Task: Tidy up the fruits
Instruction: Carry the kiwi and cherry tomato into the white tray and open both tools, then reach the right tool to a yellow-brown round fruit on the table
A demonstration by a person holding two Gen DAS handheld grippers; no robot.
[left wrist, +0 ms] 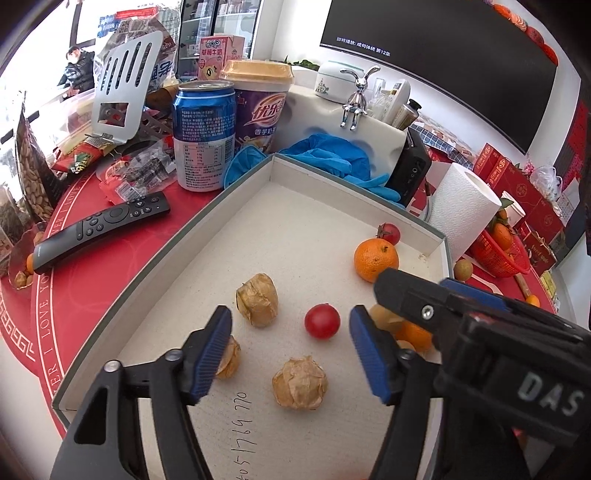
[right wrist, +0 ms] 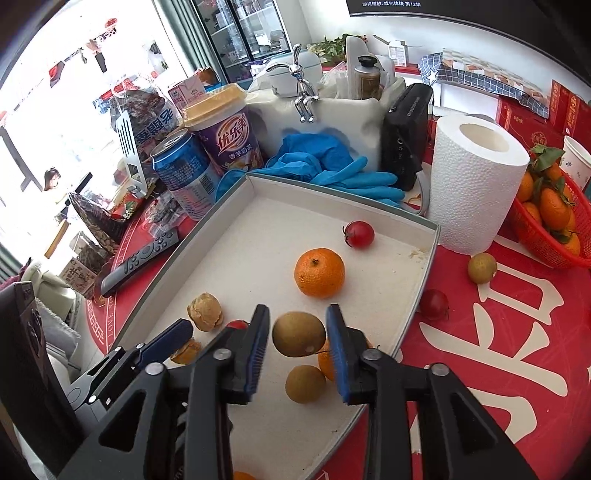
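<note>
A brown longan (right wrist: 298,334) is framed between the spread right claw (right wrist: 297,354), untouched, in the tray (right wrist: 428,236). A tomato (left wrist: 321,320) lies at 12 o'clock of the spread left claw (left wrist: 290,350).

This looks like a lived-in room, perhaps a shop's back corner or a home lounge; which one cannot be told for sure. A desk (right wrist: 498,332) under a red printed cloth carries household clutter: a remote control (left wrist: 103,229), a blue drink can (left wrist: 205,136), a purple milk-tea cup (left wrist: 258,107), snack bags (left wrist: 33,166), a paper towel roll (right wrist: 476,184) and blue rubber gloves (right wrist: 332,166). A large dark screen (left wrist: 443,55) with a line of Chinese text hangs on the wall. Glass-door cabinets (right wrist: 243,33) stocked with goods stand at the far side. Red gift boxes (left wrist: 517,184) are stacked by the desk's right edge, next to a red basket of oranges (right wrist: 554,221).
</note>
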